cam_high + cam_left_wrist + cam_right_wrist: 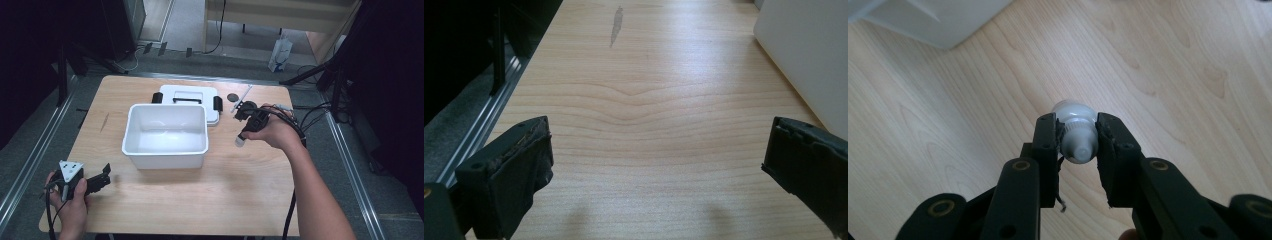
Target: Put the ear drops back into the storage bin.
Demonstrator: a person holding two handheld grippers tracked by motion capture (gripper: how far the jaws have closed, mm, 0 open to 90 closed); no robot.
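right gripper [1077, 145]: jaws clamp small bottle [1077, 131] | left gripper [656, 165]: jaws wide, empty | risk: round bottle slips, misses box [165, 134] at 9 o'clock

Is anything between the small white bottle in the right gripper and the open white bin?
Nothing visible. The right gripper is shut on the small white bottle just right of the white bin; bare table lies between, and the bin's lid lies behind it, off the opening.

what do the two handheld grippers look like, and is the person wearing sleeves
Both are black with two flat jaws. The left gripper carries a grey three-cornered plate on top; its pads look worn. Black cables trail from the right gripper. Both forearms are bare.
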